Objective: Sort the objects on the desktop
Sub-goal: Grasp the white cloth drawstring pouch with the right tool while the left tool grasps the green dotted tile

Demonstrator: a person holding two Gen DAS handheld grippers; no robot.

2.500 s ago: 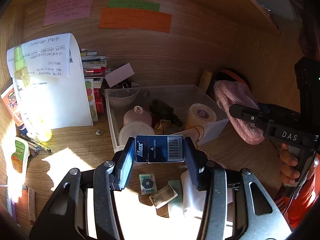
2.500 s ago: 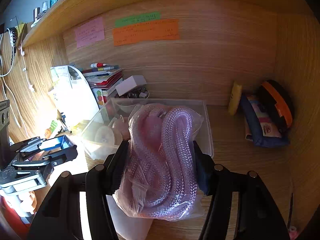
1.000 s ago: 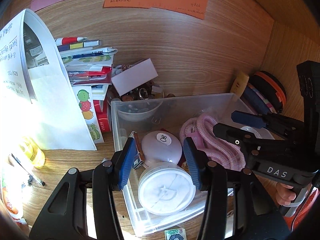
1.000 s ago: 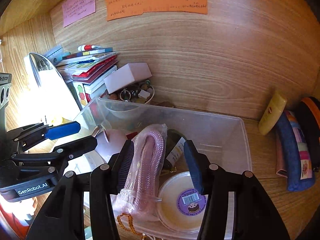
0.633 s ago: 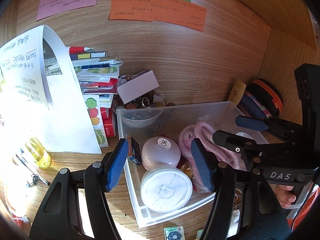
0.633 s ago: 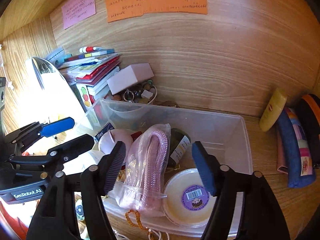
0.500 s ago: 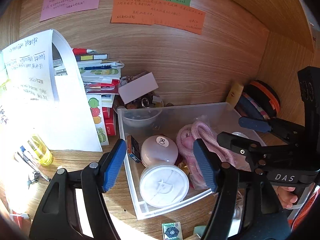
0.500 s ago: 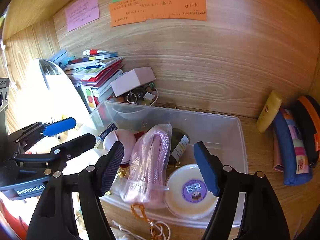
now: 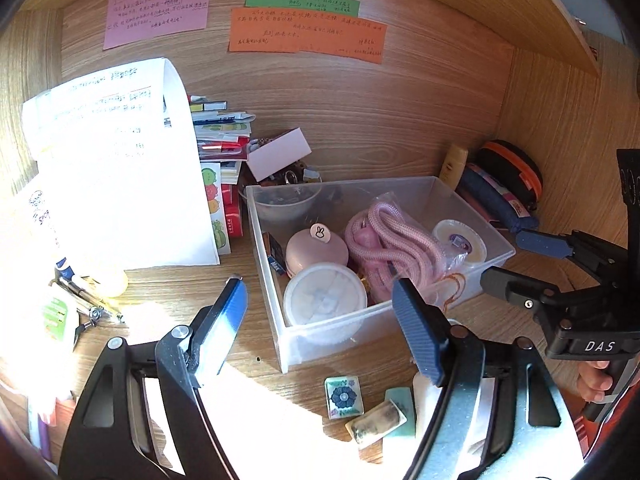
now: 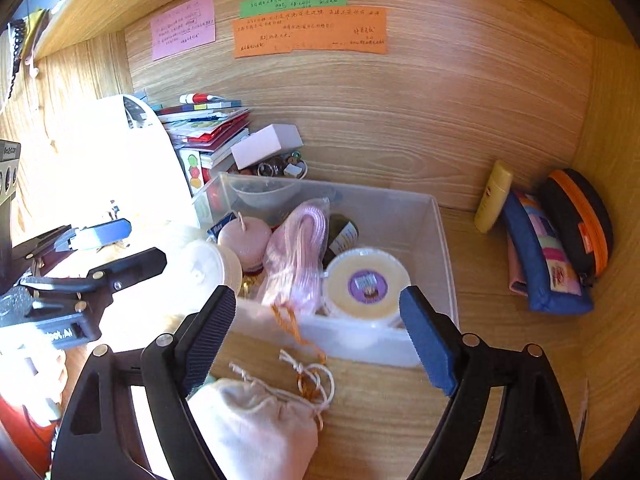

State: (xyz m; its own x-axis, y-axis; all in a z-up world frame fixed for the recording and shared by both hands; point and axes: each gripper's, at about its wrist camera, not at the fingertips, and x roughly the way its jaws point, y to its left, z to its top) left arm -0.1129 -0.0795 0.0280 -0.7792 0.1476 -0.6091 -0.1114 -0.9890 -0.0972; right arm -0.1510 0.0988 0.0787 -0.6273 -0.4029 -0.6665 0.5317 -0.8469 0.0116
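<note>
Both claws, L gripper [image 9: 320, 312] and R gripper [image 10: 316, 328]: jaws spread and opening wider, nothing between the pads; both sit at 6 o'clock of their own views, near side of the bin. Clear plastic bin [image 9: 404, 312]: centre of desk, already holding pink rope in bag [image 9: 390, 240], pink round case w/ rabbit sticker [image 9: 316, 248], white round lid tub [image 9: 324, 300], tape-like roll w/ purple label [image 10: 366, 284], small blue box marked Max [image 9: 276, 266] wedged at 9 o'clock wall. Still loose, judged next for sorting: cloth drawstring pouch [image 10: 256, 420] at 6 o'clock in R view, just beside R's left finger; orange cord [image 10: 288, 320] trailing over bin rim; flower tile [image 9: 343, 396] and two small flat pcs [image 9: 380, 420] at 6 o'clock in L view. Step advice (judgement): R best placed for pouch — come down over its bulk, not the strings, close gently since soft cloth will slump. L for tile: thin, flat on wood, approach steep, pinch by edges. Keep the claws apart; they crowd the same gap. Pens, papers at 9 o'clock: glare, unclear.
</note>
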